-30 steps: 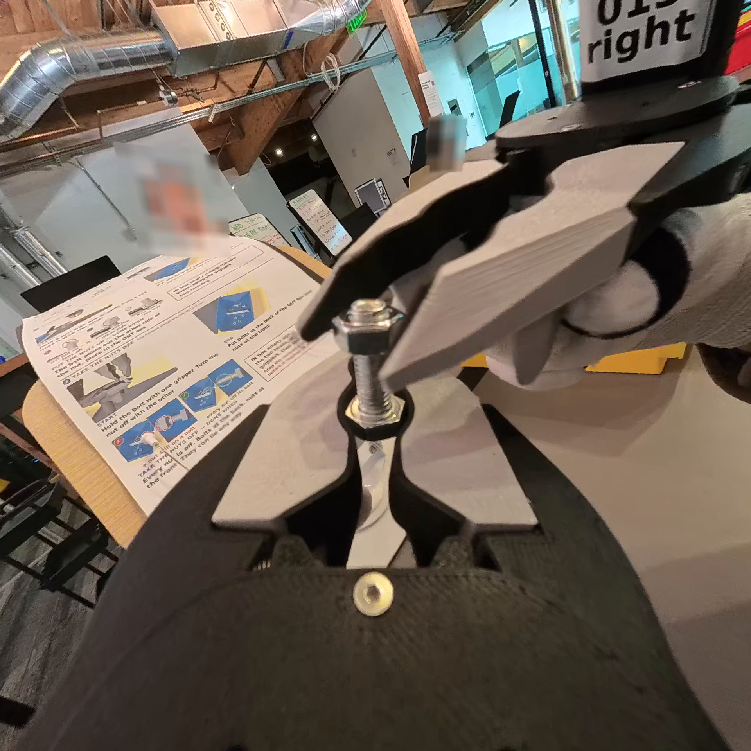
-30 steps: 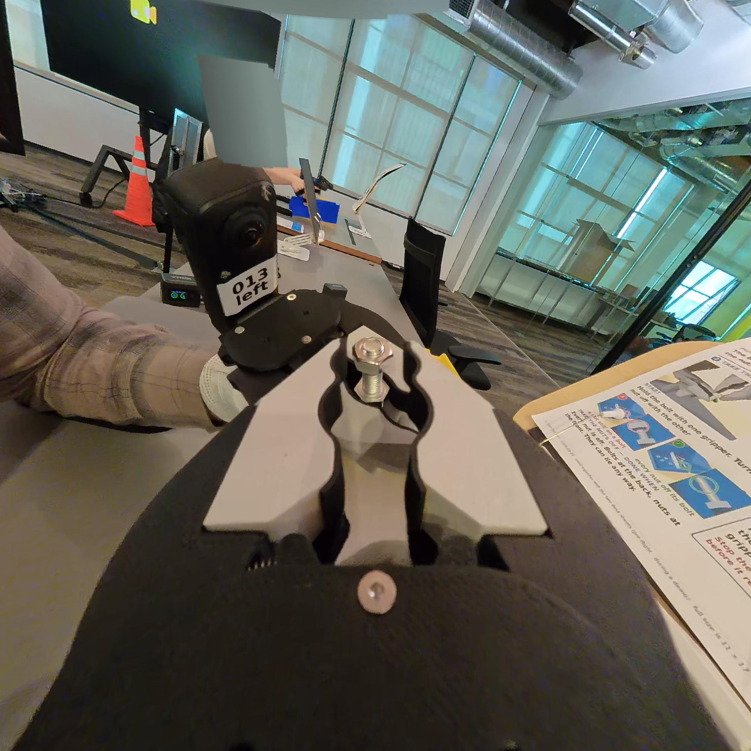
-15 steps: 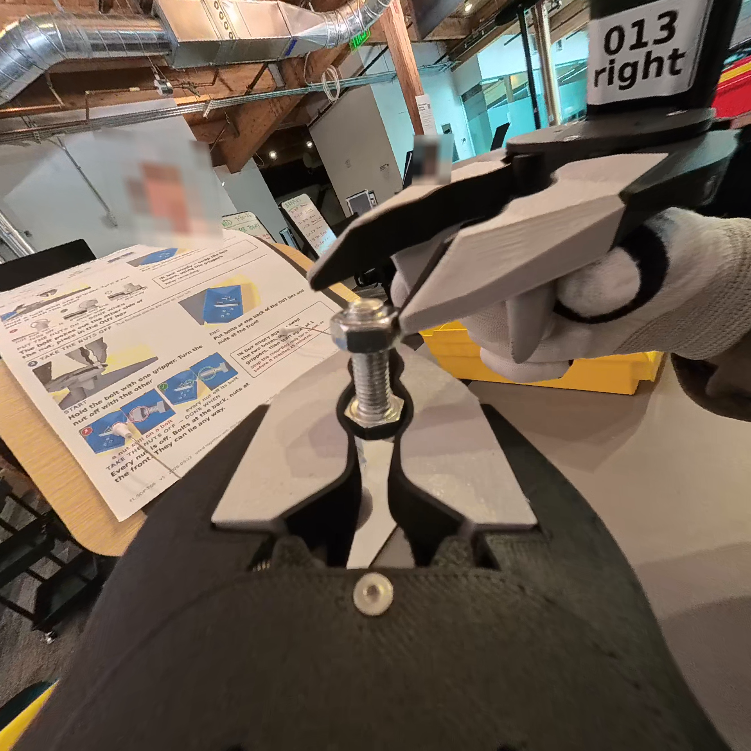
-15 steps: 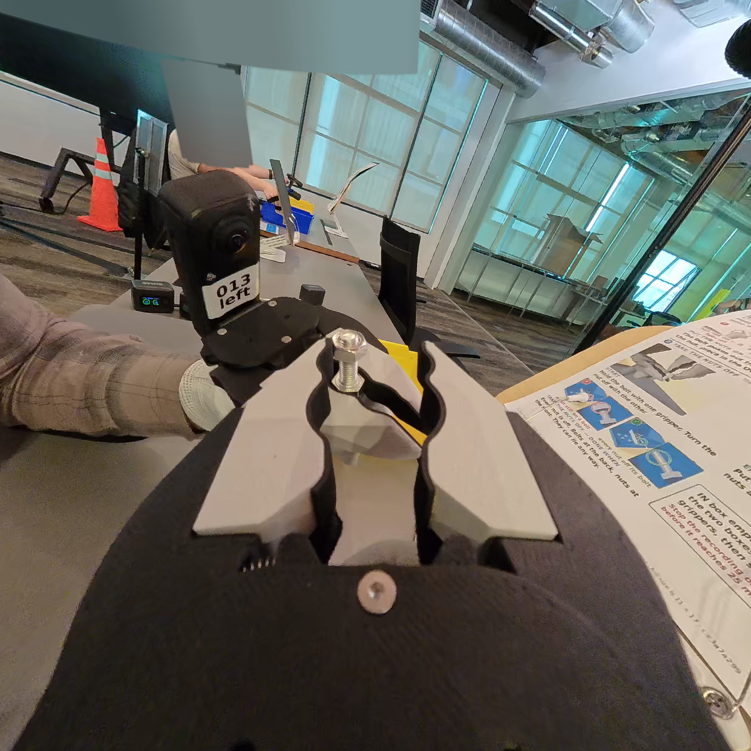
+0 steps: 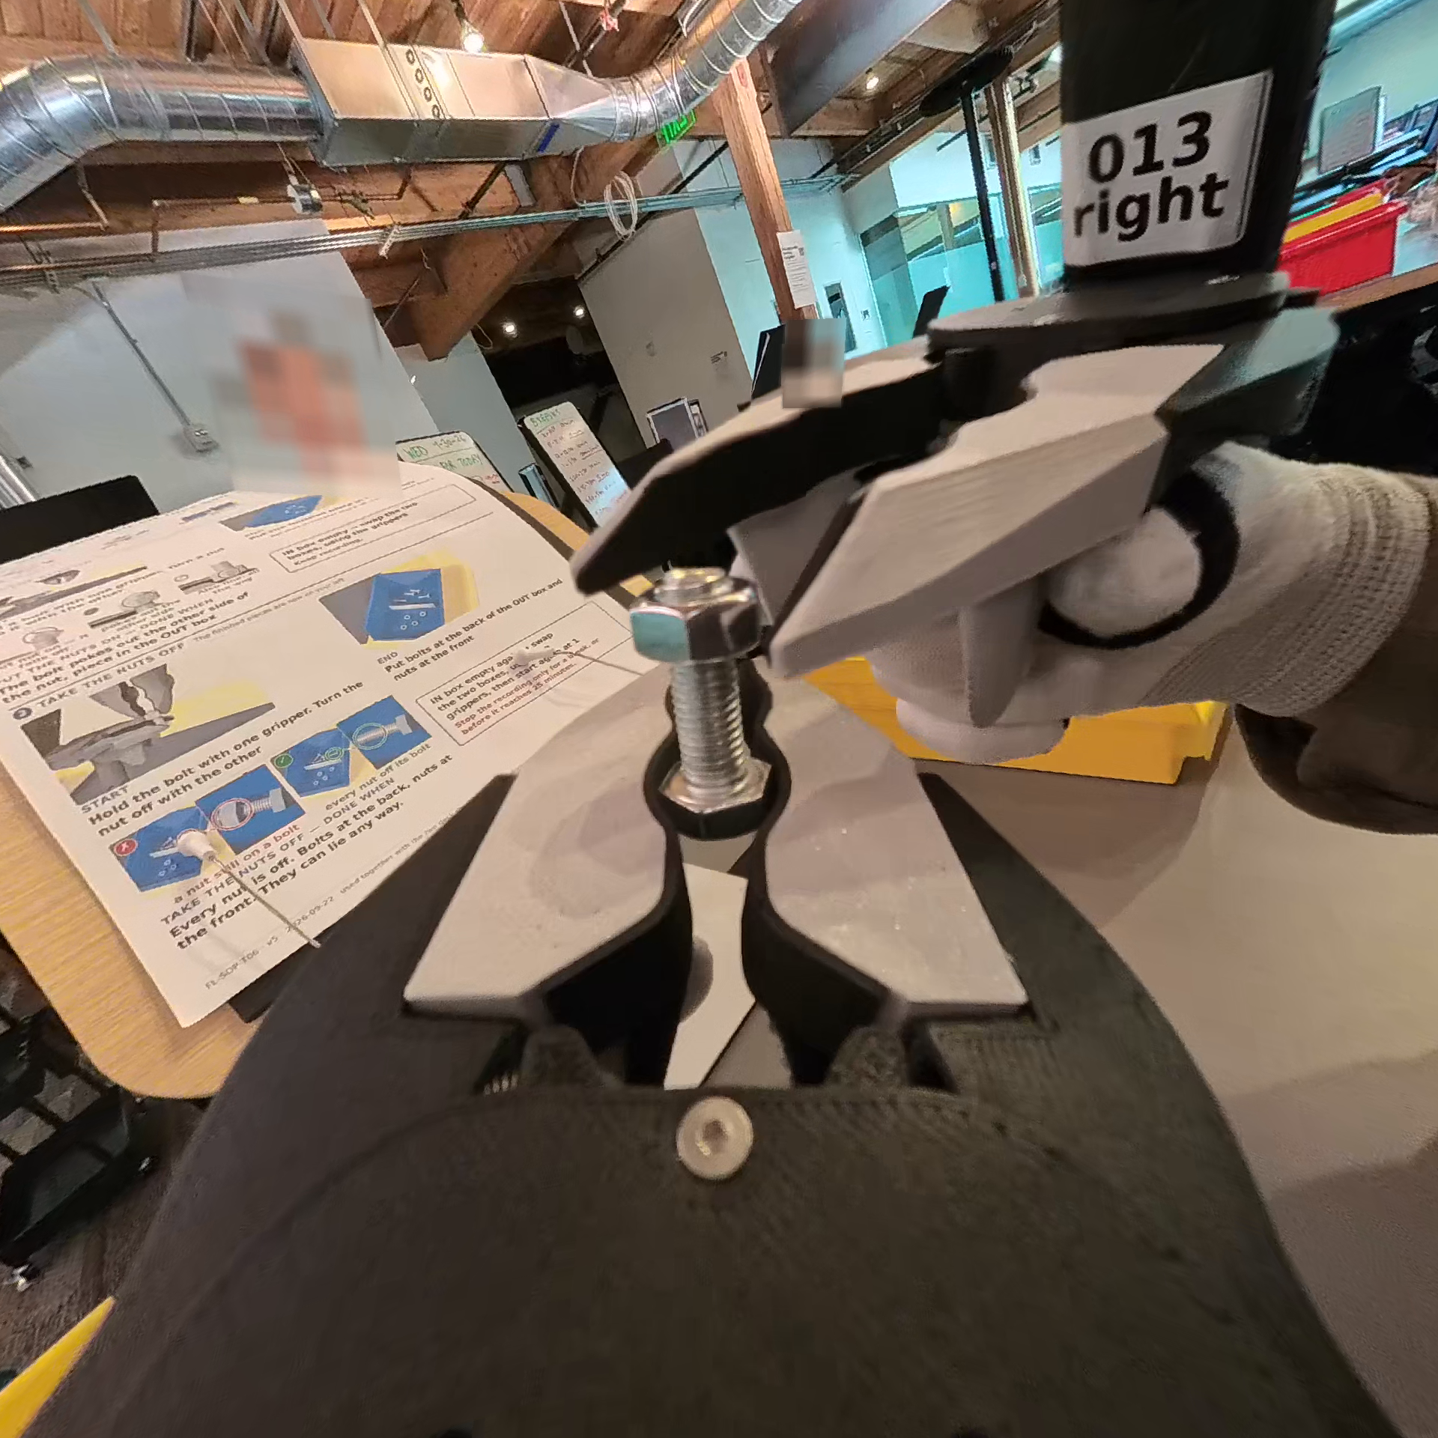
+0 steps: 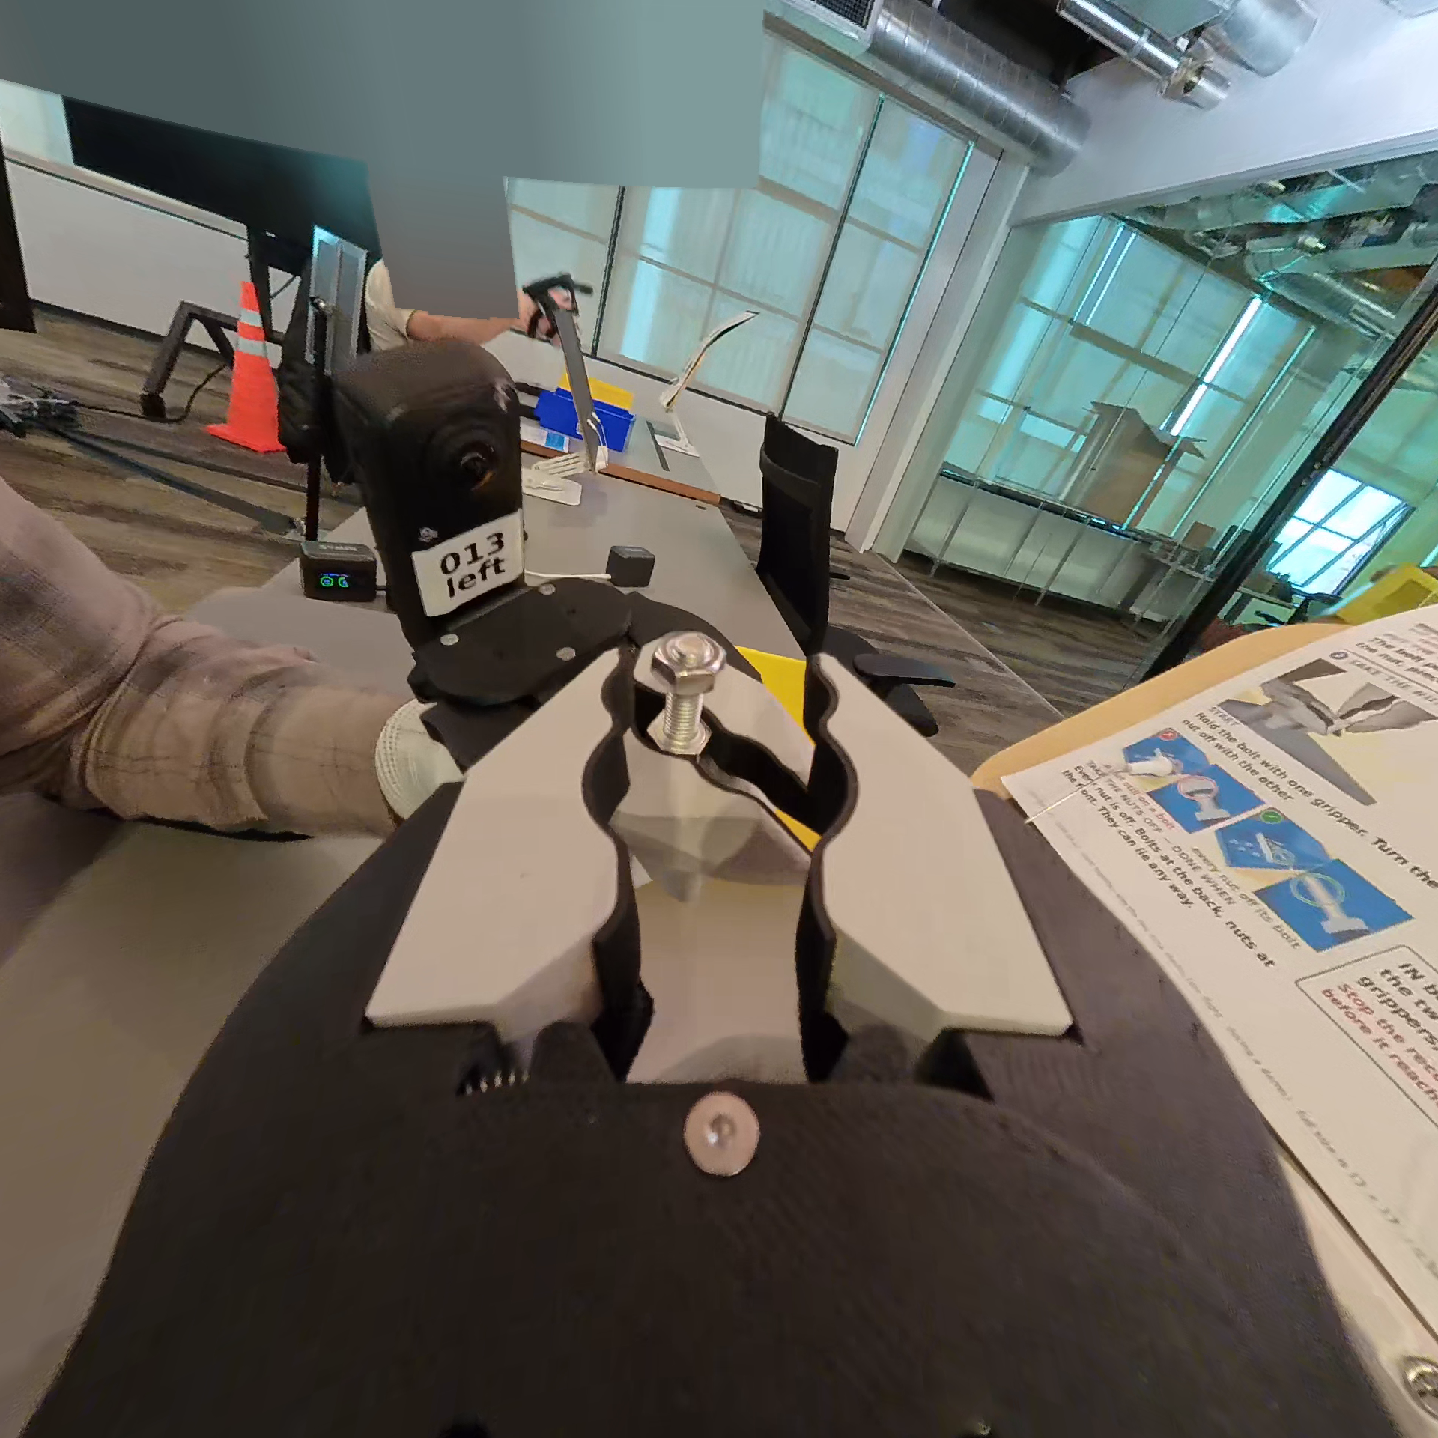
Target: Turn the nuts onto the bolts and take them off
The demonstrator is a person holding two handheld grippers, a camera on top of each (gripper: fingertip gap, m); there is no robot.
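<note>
One bolt (image 5: 710, 727), one nut (image 5: 695, 626), two grippers. The left gripper (image 5: 714, 794) has its jaws clamped on the bolt's hex head, so the threaded shank stands up out of its tips. The nut sits at the very top of the thread, with the bolt's end just showing through it.

The right gripper (image 6: 720, 700) comes in from the side with its jaws apart. In the right wrist view the nut lies beside the left finger (image 6: 537, 809), with a clear gap to the other one. In the left wrist view one dark fingertip hangs just over the nut and a grey finger sits just beside it; I cannot tell whether either touches.

One white gloved hand (image 5: 1128, 615) holds the right gripper. A yellow bin (image 5: 1089, 747) stands on the grey table (image 5: 1245, 973) behind it. One printed instruction sheet (image 5: 233, 700) lies on a wooden board off to the side. Farther back in the room are one orange cone (image 6: 250, 373), a blue bin (image 6: 583, 424) and a black chair (image 6: 801, 537).
</note>
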